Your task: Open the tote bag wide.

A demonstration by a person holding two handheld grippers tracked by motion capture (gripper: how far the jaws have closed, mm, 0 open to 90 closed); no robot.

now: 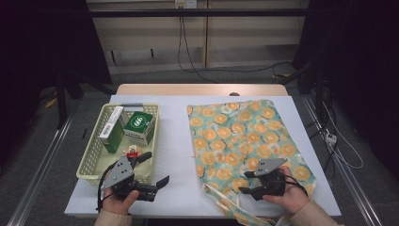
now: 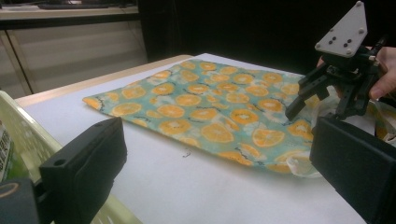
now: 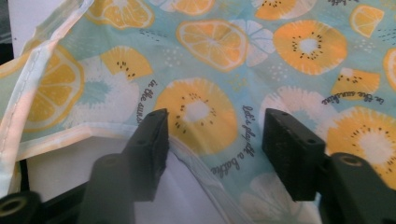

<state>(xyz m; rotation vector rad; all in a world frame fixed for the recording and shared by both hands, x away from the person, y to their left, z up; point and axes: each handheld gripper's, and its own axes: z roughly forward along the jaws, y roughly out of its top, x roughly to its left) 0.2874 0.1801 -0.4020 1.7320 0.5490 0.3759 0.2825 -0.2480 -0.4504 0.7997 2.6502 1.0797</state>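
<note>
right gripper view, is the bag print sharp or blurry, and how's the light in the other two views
Right gripper view: the fruit-print bag is sharp enough to read its script, while the right gripper up close looks soft. Left gripper view: the left gripper blurs in the foreground, the background is dark. High view: the table is evenly lit, the surroundings are near black.

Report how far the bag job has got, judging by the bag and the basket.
Done: nothing packed; the fruit-print bag lies flat and the boxes sit in the basket. In hand: the right gripper has its jaws astride the bag's hemmed edge, not yet pinching. The left gripper is open beside the basket. Left: grip and lift the edge.
</note>
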